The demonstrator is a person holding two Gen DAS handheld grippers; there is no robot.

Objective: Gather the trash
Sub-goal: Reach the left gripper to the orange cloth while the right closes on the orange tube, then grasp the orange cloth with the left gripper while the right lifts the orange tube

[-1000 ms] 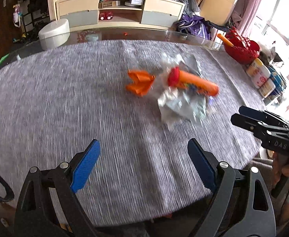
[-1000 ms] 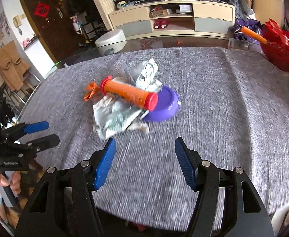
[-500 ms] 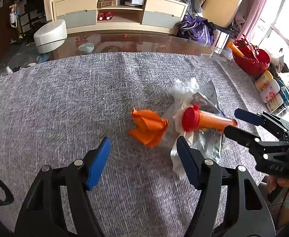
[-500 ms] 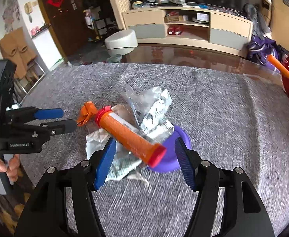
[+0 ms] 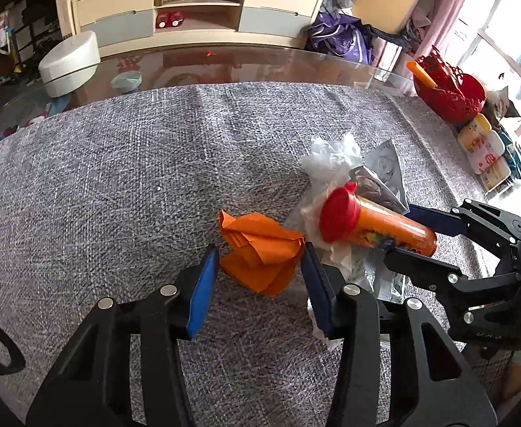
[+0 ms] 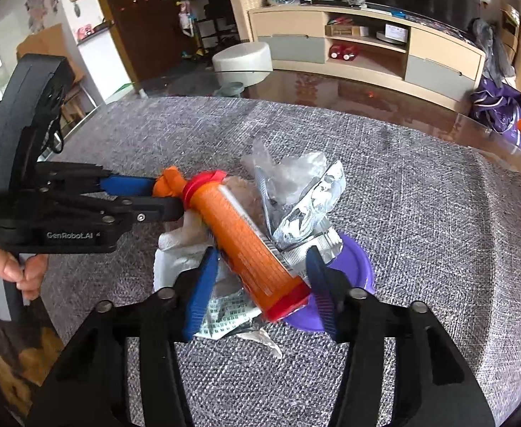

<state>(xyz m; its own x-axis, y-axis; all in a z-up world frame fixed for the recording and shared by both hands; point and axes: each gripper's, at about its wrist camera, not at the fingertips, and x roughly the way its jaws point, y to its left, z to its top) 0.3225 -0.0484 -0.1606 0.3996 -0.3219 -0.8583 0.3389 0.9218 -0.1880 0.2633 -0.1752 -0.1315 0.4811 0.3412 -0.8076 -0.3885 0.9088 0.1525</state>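
Observation:
A trash pile lies on the grey tablecloth: an orange tube with red caps, a crumpled orange paper, foil and clear plastic wrappers, and a purple lid. My left gripper is open, its pads on either side of the orange paper. My right gripper is open around the near end of the orange tube; it also shows in the left wrist view.
A red basket and several jars stand at the table's right edge. The grey cloth covers a glass table. A low cabinet and a white stool stand beyond it.
Both grippers have moved forward onto the pile. The left one now straddles the orange paper and has narrowed; the right one now straddles the tube's near end.

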